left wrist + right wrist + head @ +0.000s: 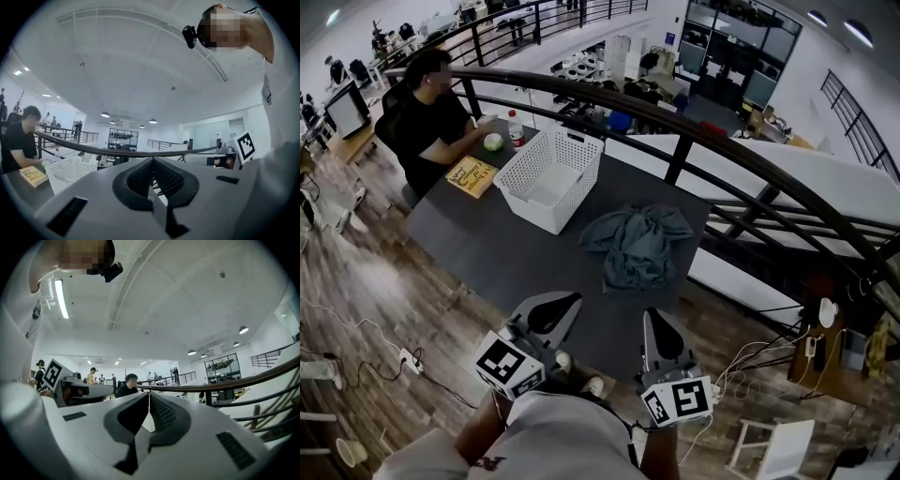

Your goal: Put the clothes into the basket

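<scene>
A heap of teal-grey clothes lies on the dark table, to the right of a white perforated basket that looks empty. Both grippers hover at the table's near edge, short of the clothes. My left gripper is shut with nothing in it, its jaws meeting at the tip. The basket shows at the left of the left gripper view. My right gripper is also shut and empty, and its jaws touch in the right gripper view. The clothes are hidden in both gripper views.
A person in black sits at the table's far left corner beside a yellow book, a green object and a bottle. A dark curved railing runs behind the table. Cables and a power strip lie on the wooden floor.
</scene>
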